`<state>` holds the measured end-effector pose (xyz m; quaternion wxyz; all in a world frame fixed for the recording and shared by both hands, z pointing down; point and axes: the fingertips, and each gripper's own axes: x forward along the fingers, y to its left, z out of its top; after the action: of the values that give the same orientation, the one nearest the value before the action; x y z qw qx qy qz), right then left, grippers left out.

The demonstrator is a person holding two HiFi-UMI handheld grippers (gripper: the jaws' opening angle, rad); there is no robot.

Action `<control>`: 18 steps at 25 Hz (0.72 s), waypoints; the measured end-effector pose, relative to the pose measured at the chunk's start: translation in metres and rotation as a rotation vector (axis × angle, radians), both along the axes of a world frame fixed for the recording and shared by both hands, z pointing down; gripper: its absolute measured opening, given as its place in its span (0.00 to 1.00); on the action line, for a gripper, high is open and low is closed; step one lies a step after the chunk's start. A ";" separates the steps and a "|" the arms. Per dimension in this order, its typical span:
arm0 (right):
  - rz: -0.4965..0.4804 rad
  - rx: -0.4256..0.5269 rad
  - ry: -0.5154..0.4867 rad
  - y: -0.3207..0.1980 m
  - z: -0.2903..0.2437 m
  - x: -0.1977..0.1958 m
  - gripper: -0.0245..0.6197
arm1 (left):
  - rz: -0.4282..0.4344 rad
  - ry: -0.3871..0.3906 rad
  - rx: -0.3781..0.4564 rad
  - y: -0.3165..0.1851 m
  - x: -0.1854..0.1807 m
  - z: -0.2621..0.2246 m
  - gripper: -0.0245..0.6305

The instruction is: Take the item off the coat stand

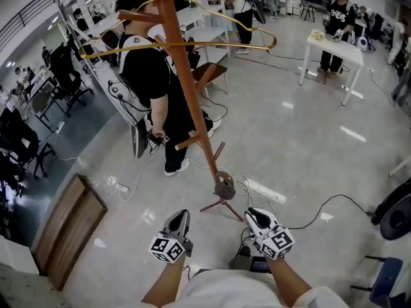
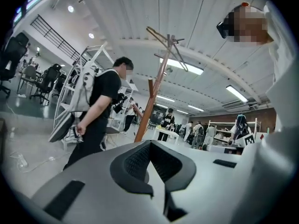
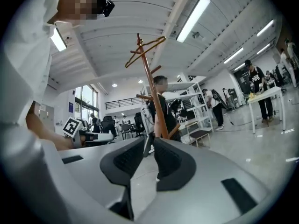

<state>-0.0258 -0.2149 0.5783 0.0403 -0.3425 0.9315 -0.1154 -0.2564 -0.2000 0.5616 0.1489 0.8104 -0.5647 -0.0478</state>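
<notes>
The left gripper (image 1: 180, 215) is hanging low by the wearer's body, its jaws pressing together at the tips and holding nothing. The right gripper (image 1: 253, 214) is sitting beside it, its jaws standing apart by only a thin slit (nothing is lying in that gap). Both are pointing toward the stand (image 1: 192, 101), well apart from it. The hanger (image 1: 231, 43) is hanging up at the stand's top, with neither gripper touching it. A person in black (image 1: 151, 76) is standing just beyond the stand.
</notes>
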 end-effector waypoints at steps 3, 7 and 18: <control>-0.047 -0.052 0.023 -0.020 0.018 -0.005 0.23 | -0.042 0.006 -0.011 -0.012 -0.004 0.003 0.05; -0.084 -0.099 0.054 -0.049 0.042 -0.022 0.27 | -0.066 -0.001 -0.033 -0.025 -0.015 0.010 0.05; -0.108 -0.249 0.151 -0.132 0.139 -0.056 0.34 | 0.004 -0.020 -0.098 -0.088 -0.022 0.051 0.05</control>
<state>-0.0822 -0.3473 0.7171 -0.0790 -0.3021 0.9274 -0.2061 -0.2782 -0.2879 0.6126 0.1826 0.8038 -0.5661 -0.0117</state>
